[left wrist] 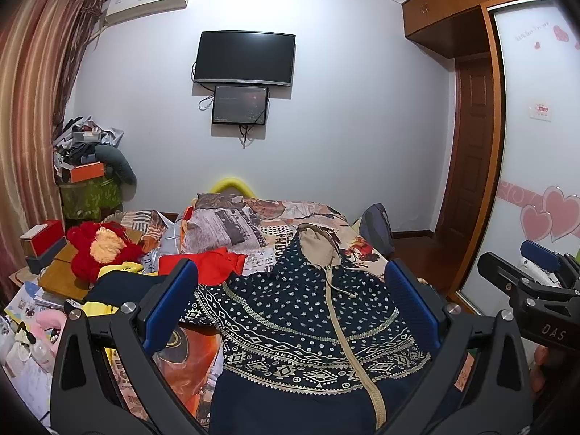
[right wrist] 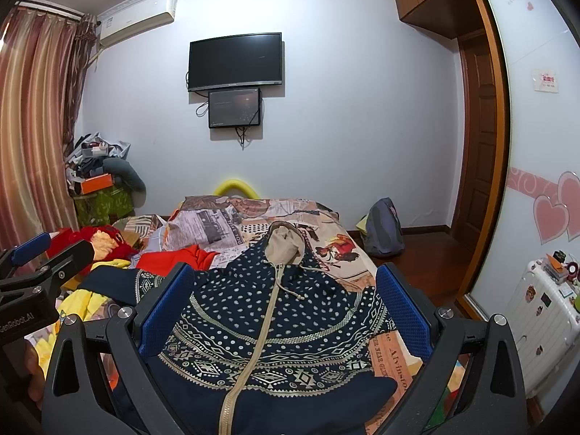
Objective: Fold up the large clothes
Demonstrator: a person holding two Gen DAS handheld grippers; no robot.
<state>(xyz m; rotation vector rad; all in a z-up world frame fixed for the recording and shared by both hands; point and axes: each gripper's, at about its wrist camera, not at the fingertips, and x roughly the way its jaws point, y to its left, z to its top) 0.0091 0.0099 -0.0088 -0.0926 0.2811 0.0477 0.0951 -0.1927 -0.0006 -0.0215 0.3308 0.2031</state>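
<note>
A navy hooded jacket (left wrist: 308,322) (right wrist: 275,311) with white dots, patterned bands, a beige zip and a beige-lined hood lies flat on the bed, front up, hood pointing to the far wall. My left gripper (left wrist: 290,290) hovers open above its chest, blue pads wide apart with nothing between them. My right gripper (right wrist: 286,286) is likewise open over the jacket, a little to the right. Each gripper shows in the other's view: the right gripper (left wrist: 536,272) at the right edge, the left gripper (right wrist: 40,257) at the left edge. The jacket's hem is hidden under the gripper bodies.
The bed (right wrist: 326,232) has a printed newspaper-pattern cover. Red clothing (left wrist: 210,264), yellow clothing (right wrist: 83,301) and a red plush toy (left wrist: 98,250) lie to the left. A backpack (right wrist: 384,228) sits on the floor beyond; a white suitcase (right wrist: 540,315) stands right. A cluttered pile (left wrist: 87,166) fills the far left corner.
</note>
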